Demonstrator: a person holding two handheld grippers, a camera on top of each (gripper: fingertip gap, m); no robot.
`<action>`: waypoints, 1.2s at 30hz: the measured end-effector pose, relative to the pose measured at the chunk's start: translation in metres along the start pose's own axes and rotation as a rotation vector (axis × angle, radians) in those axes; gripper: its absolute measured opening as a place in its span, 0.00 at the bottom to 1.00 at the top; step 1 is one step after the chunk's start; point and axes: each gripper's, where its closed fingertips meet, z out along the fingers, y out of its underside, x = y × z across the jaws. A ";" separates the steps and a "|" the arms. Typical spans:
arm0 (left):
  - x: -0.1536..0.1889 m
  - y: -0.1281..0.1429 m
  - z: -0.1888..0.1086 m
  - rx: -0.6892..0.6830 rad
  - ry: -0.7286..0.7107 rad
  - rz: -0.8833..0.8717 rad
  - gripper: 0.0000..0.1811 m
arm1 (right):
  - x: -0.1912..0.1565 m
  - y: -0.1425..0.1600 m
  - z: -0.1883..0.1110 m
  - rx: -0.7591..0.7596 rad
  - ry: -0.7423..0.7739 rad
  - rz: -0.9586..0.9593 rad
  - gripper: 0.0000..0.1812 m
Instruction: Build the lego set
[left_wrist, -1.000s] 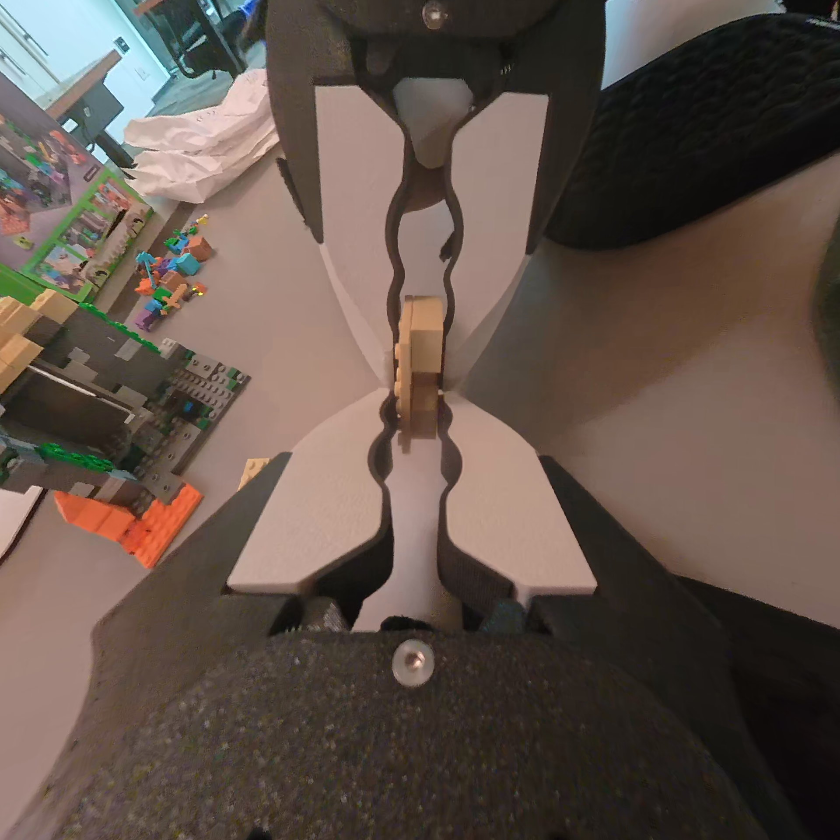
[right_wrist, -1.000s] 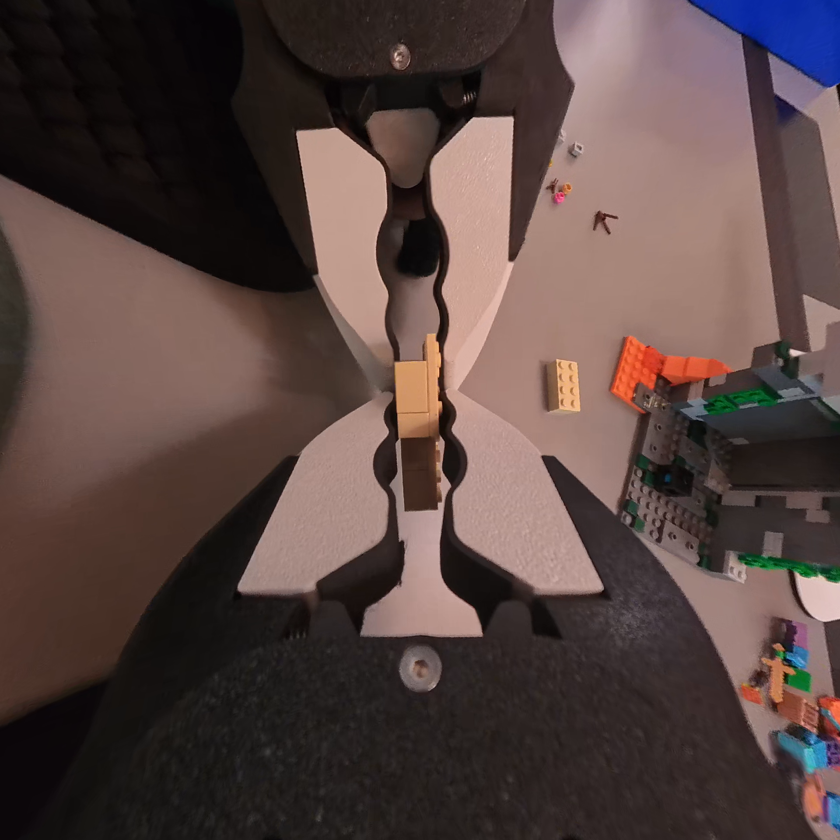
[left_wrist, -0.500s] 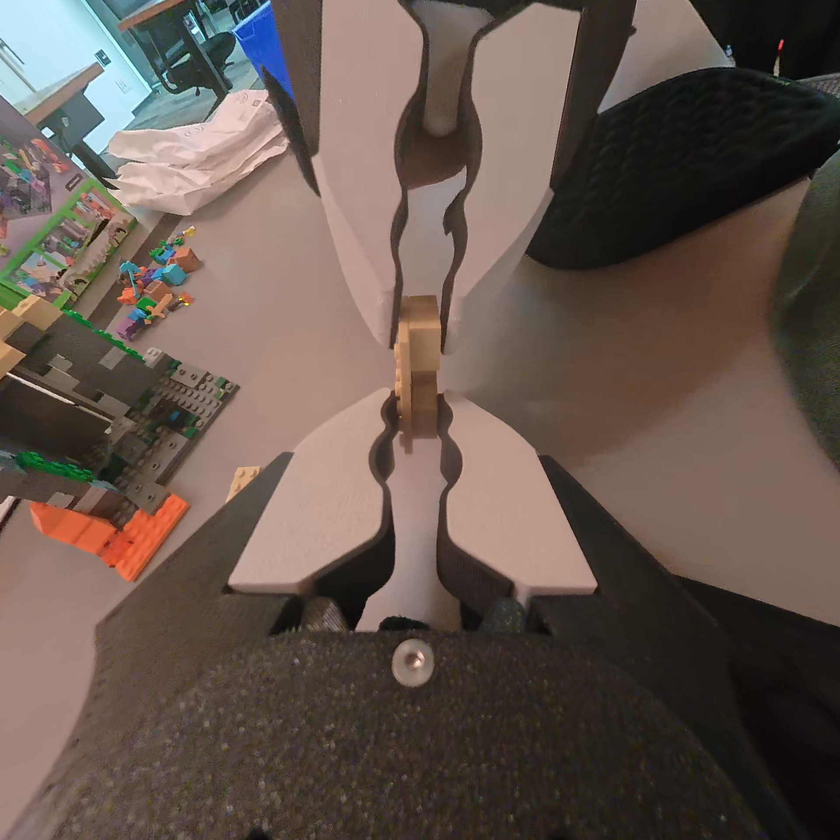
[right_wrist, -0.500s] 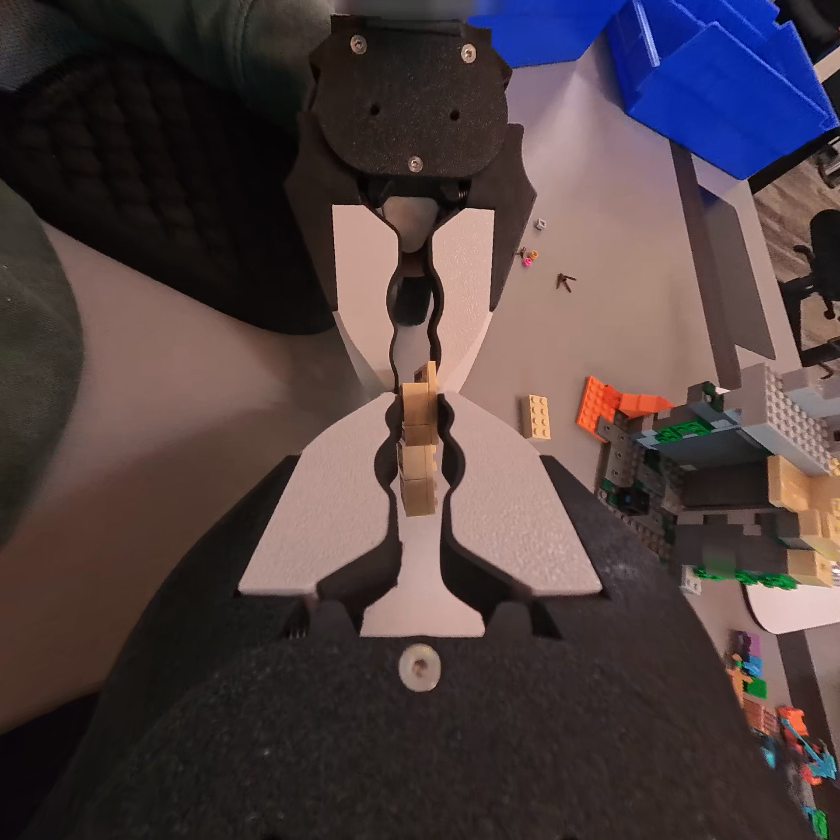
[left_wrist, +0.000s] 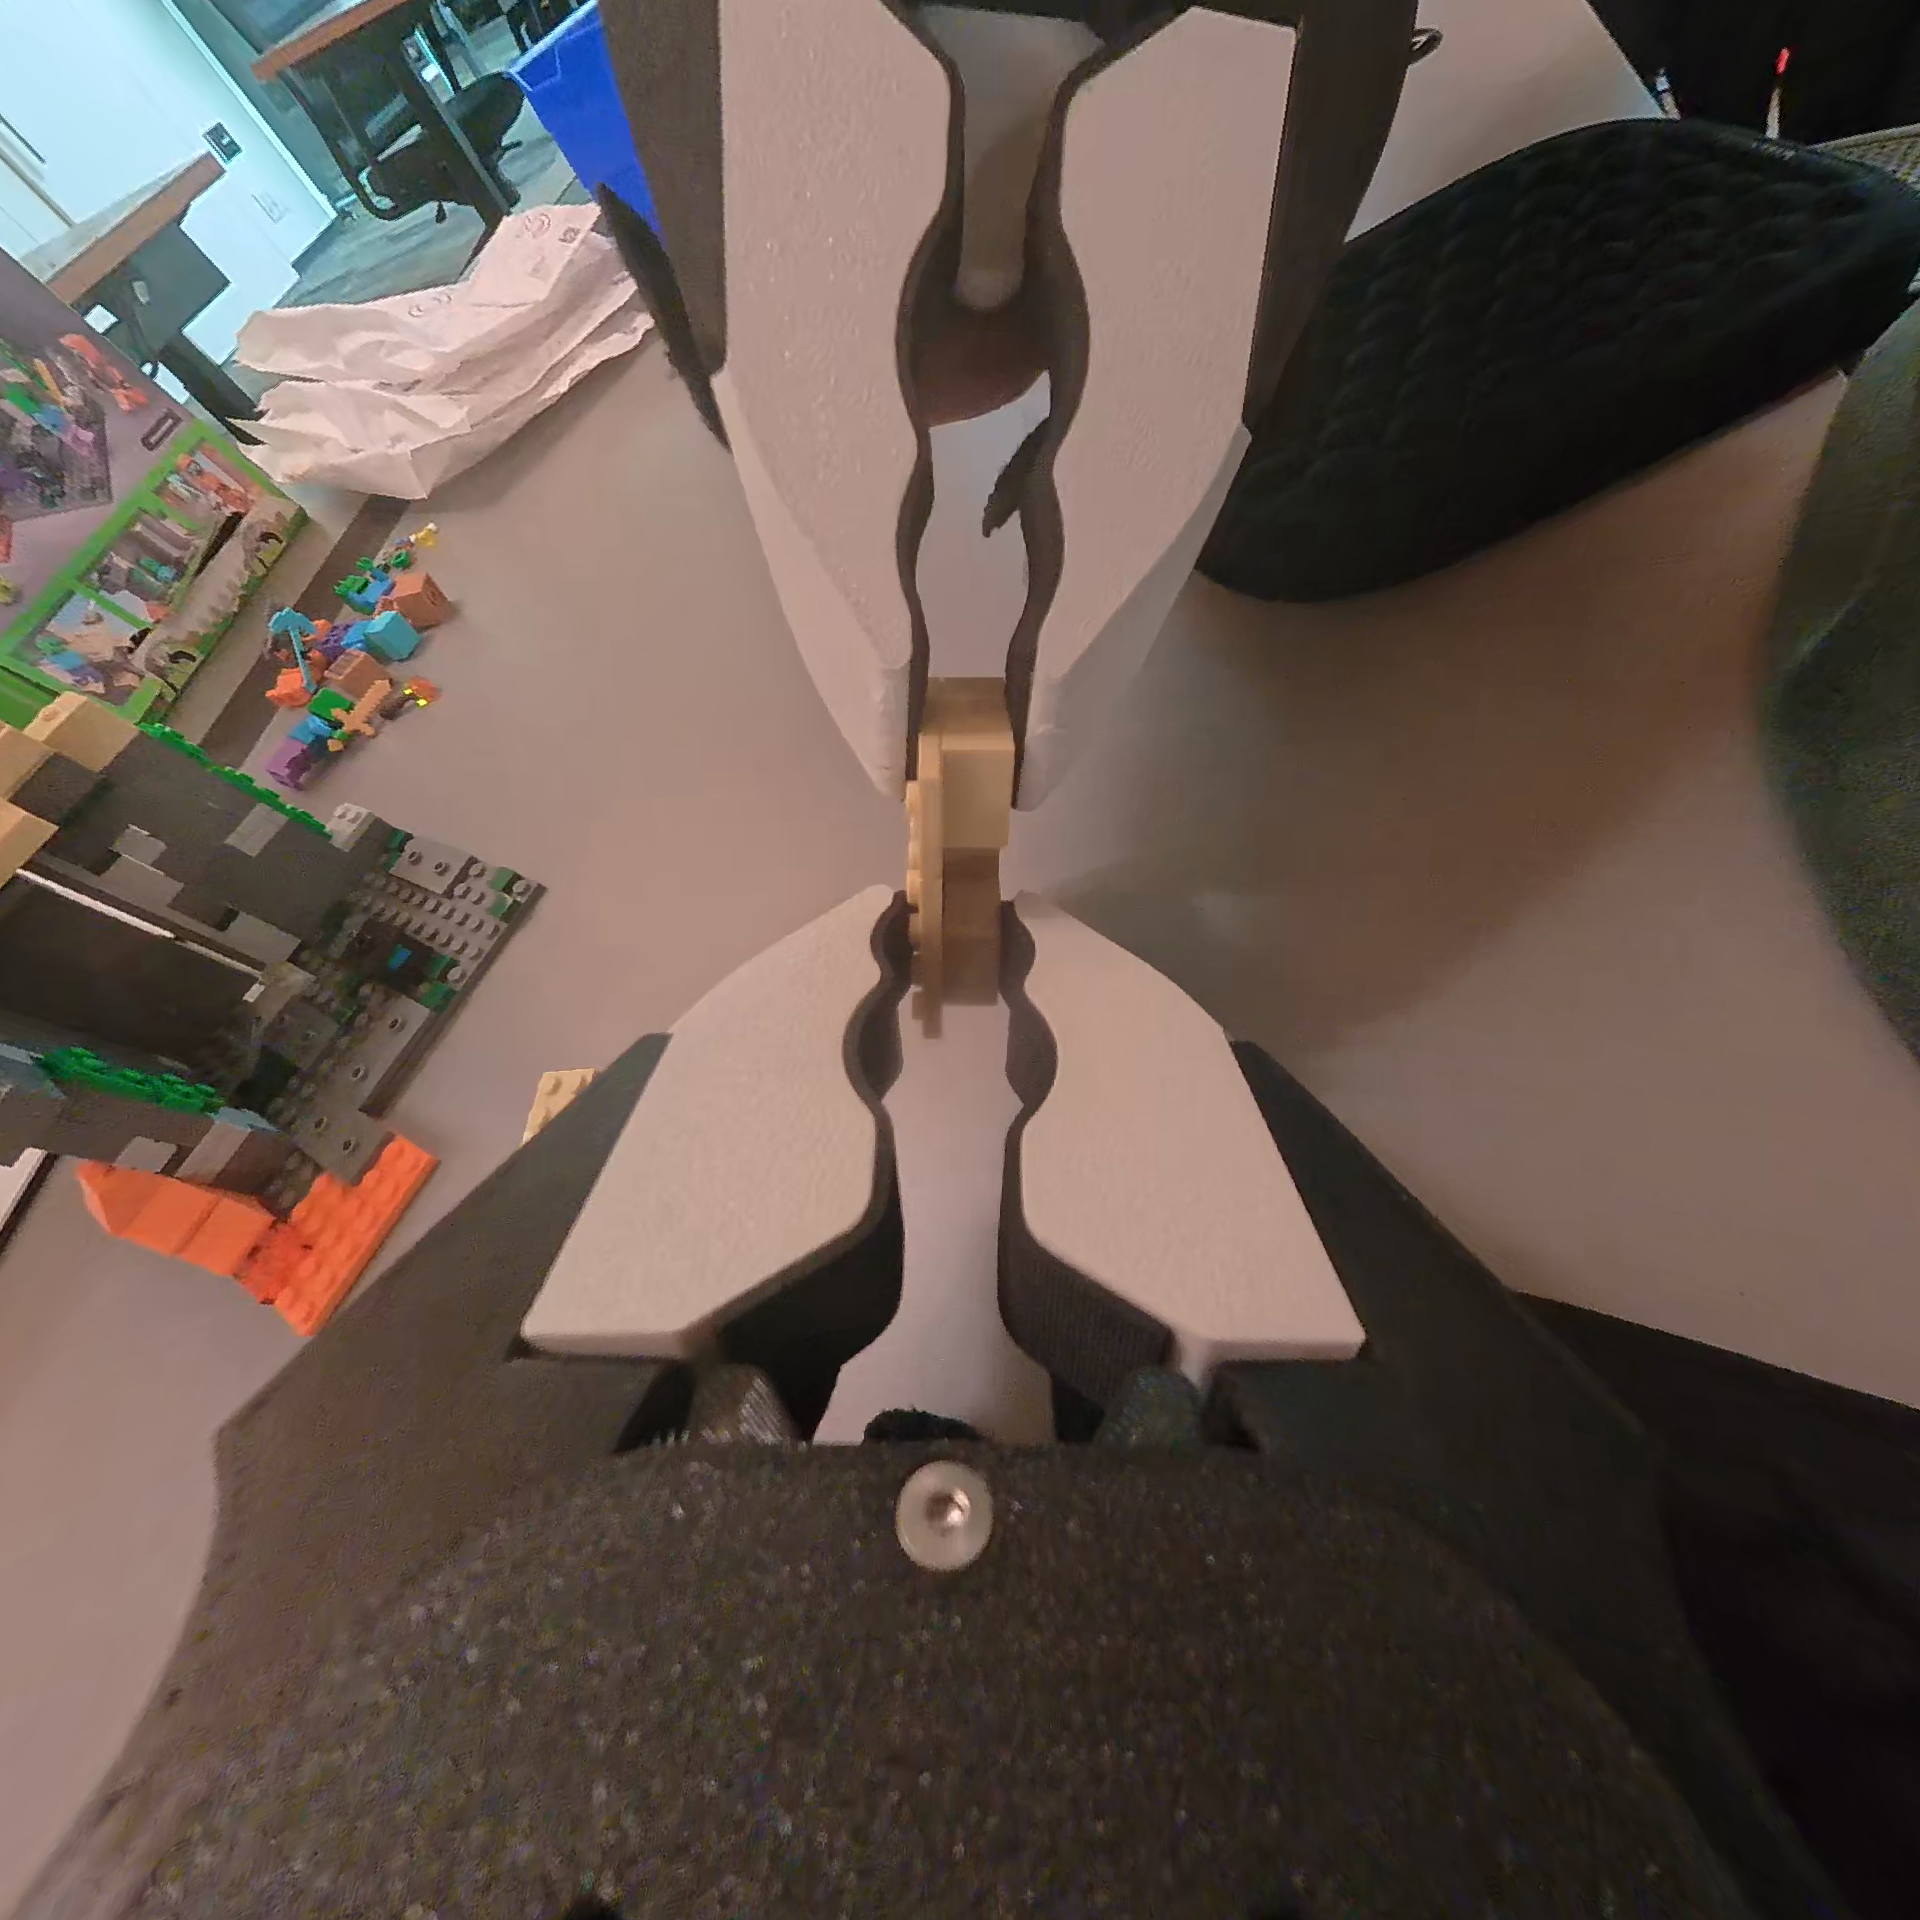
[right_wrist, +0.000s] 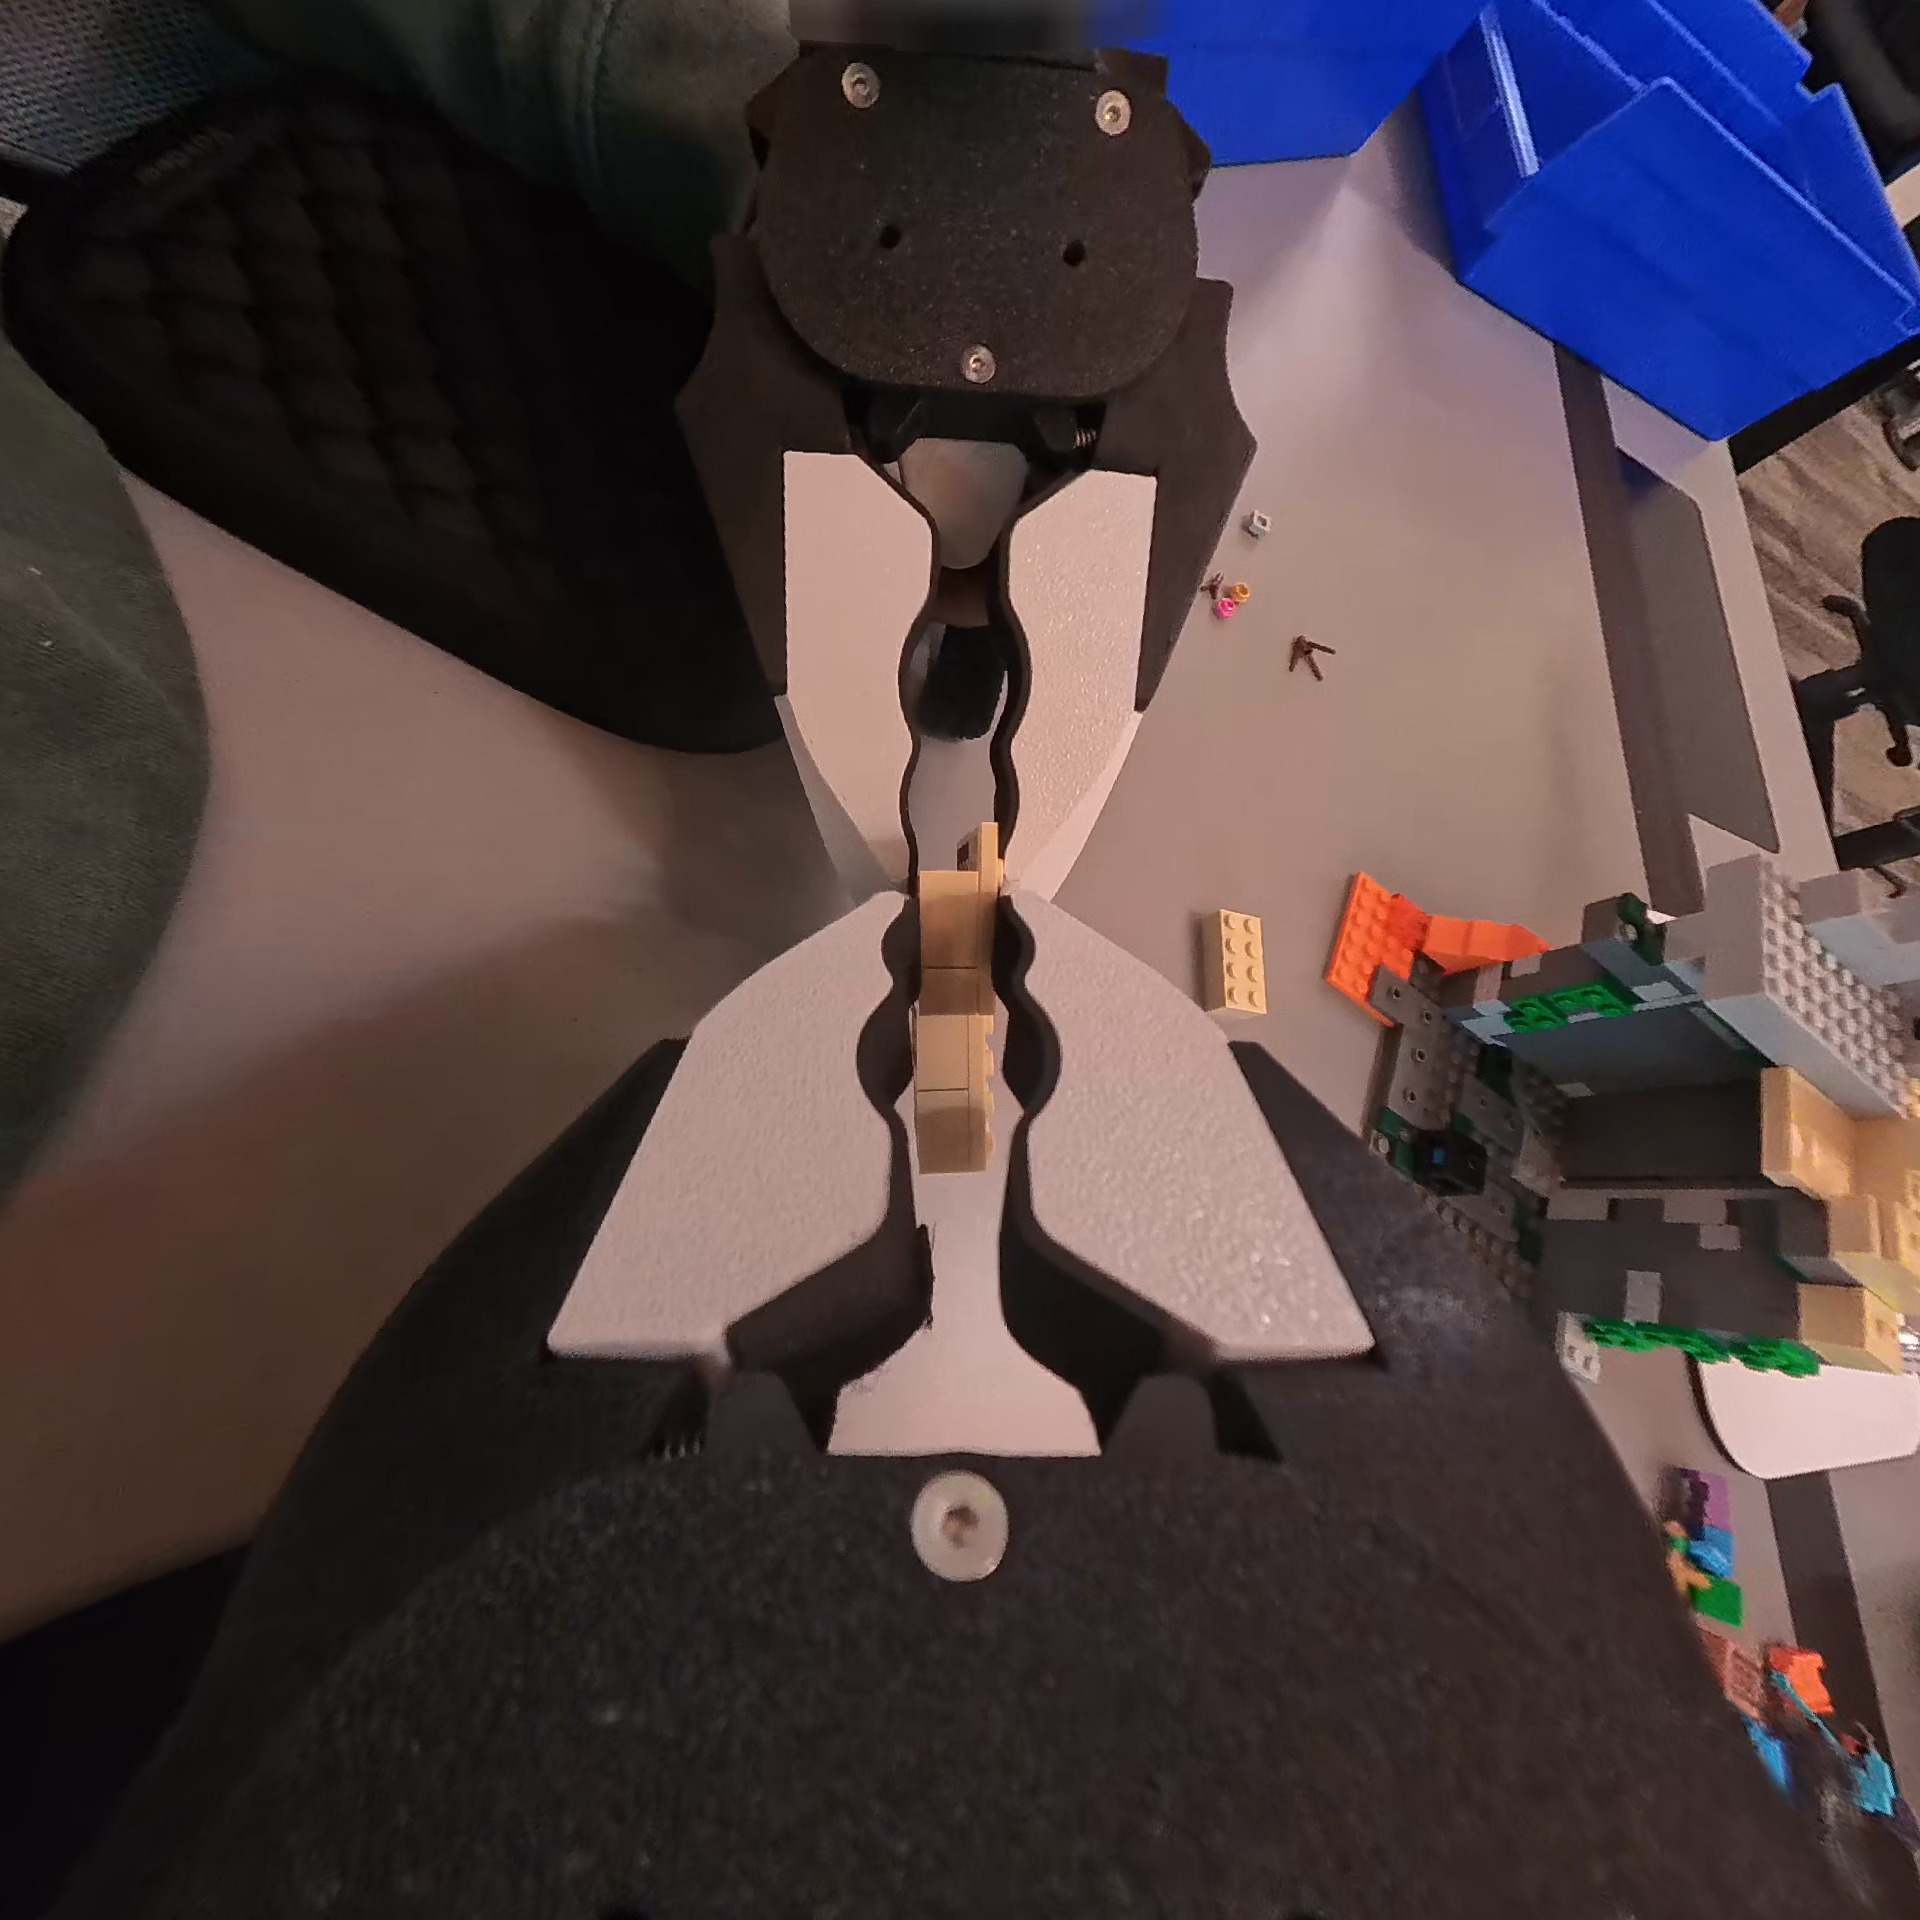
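Two grippers, tip to tip above the grey table (left_wrist: 1455, 935), both pinching one tan brick stack (left_wrist: 961, 831): left gripper (left_wrist: 951, 971) on its near end, right gripper (right_wrist: 961, 1039) on the other. Risk: uneven squeeze or twist w/ such narrow holds could split the stack or drop it. Stack: several tan bricks w/ studs along one side, approx. straight.

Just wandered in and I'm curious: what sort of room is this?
Probably an office or workshop. Beyond the grey table stand a desk and office chair, with blue storage bins at the table's edge.
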 end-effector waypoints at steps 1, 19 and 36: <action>0.000 0.000 0.000 0.002 -0.002 0.001 0.08 | 0.000 0.000 0.000 -0.001 0.002 -0.001 0.07; 0.000 -0.007 -0.002 0.055 0.000 0.016 0.08 | 0.000 0.001 -0.005 -0.001 -0.006 -0.013 0.08; -0.007 -0.031 -0.015 0.209 -0.124 0.162 0.08 | 0.013 -0.012 -0.034 0.080 0.134 -0.034 0.21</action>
